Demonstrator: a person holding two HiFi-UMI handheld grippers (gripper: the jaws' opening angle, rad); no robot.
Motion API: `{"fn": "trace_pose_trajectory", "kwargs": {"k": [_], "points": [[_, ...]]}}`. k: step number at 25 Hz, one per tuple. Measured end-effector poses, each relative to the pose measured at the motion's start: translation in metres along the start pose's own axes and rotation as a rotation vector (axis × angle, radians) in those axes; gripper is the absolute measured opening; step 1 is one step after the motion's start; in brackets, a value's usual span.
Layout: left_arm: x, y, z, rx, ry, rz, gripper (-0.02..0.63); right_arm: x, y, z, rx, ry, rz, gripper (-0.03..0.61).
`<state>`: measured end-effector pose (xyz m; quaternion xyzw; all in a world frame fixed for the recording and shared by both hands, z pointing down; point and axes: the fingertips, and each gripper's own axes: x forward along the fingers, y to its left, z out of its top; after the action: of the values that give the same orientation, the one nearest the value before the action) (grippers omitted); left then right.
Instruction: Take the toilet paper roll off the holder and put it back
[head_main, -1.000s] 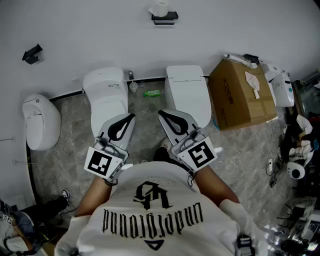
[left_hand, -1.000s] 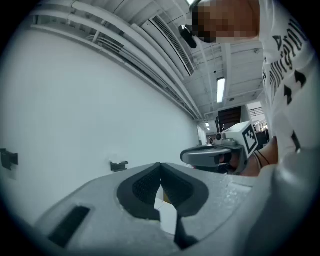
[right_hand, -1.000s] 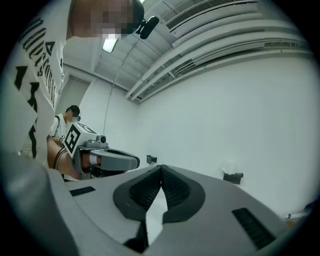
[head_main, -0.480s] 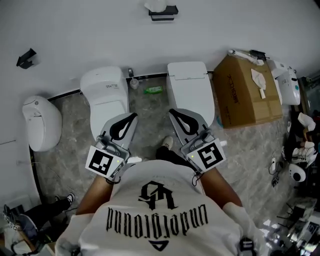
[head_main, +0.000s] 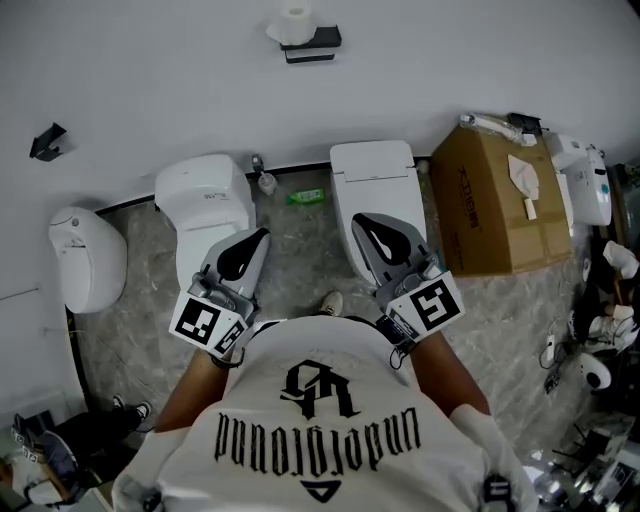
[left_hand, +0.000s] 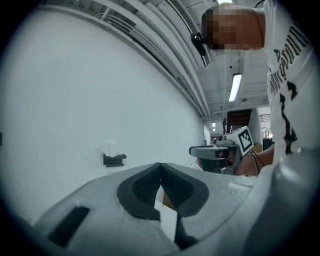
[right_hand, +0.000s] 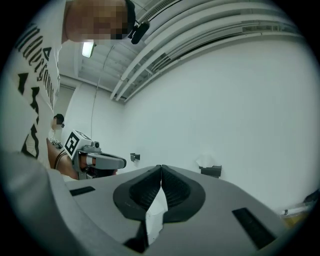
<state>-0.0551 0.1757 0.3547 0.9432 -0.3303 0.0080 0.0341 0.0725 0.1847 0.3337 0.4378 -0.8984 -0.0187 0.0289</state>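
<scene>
The task is at its very beginning, as I read it. The toilet paper roll (head_main: 294, 20) sits on its dark holder (head_main: 312, 42) at the top centre of the head view. The holder is mounted on the white wall (head_main: 450, 70), and both tools are well apart from it. The removal step has not yet begun, and nothing has been grasped.

The left tool (head_main: 263, 234) lies in the lower middle of that view, left of centre, and the right tool (head_main: 359, 217) lies right of centre. Both are held out in front of the person's chest, above the grey floor (head_main: 300, 260) and two white toilets (head_main: 205, 200). The forearms are bent and kept close to the torso. Each tool is held level, its marker cube next to the wrist, its nose aimed up the frame toward the wall. The two noses lean slightly toward each other.

In the left gripper view the dark pads meet at their tips with nothing between them, so that tool is closed and empty. The right gripper view shows the same: pads together, nothing held. In both views the roll appears small and far off against the wall, left of centre for the left tool and right of centre for the right.

The next move calls for carrying one tool up to the roll and spreading its jaws wide enough to span it. The tool would then close gently, since the paper will crush, and lift the roll clear. I cannot tell from here how the roll is seated on the holder.
</scene>
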Motion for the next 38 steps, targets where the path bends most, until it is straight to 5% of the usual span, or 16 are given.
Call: {"fn": "trace_pose_trajectory", "kwargs": {"k": [15,31,38], "points": [[0.062,0.039,-0.015,0.007,0.051,0.027,0.012,0.04,-0.077,-0.013,0.019,-0.006,-0.002,0.014],[0.126,0.131,0.002,0.047,0.065,-0.178,0.013,0.154,-0.107,0.003,-0.004,0.017,-0.004,0.014],[0.121,0.186,0.009,0.04,0.046,-0.193,0.012,0.216,-0.1,0.012,-0.025,0.023,-0.015,0.015]]}}
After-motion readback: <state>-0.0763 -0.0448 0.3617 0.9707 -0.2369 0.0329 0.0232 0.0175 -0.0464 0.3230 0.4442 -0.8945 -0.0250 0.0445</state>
